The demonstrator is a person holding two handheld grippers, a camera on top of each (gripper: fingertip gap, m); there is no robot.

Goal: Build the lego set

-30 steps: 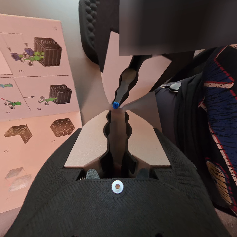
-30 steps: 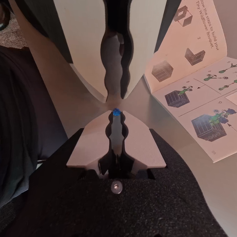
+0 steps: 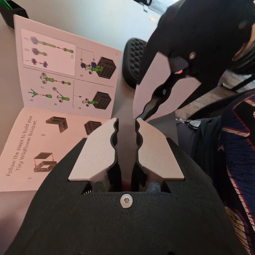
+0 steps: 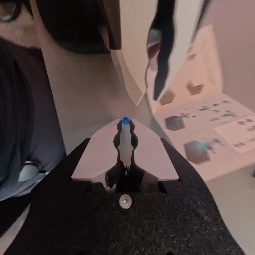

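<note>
Clearly the blue flower piece [image 4: 125, 122] is tiny, light, rigid plastic with scalloped petals. It sits pinched at the very tips of the right tool [image 4: 125, 121], centre of the right wrist view, so the hold is shallow and, I judge, it could twist or pop free; gripping across its flat faces would suit it best. The left tool [image 3: 126, 121] is spread and holds nothing, its pale matte fingers [image 3: 96, 151] wavy-edged along their inner sides. The glossy paper instruction booklet [image 3: 66, 85] lies open on the smooth grey desk [image 3: 89, 23], at the left of the left wrist view.
</note>
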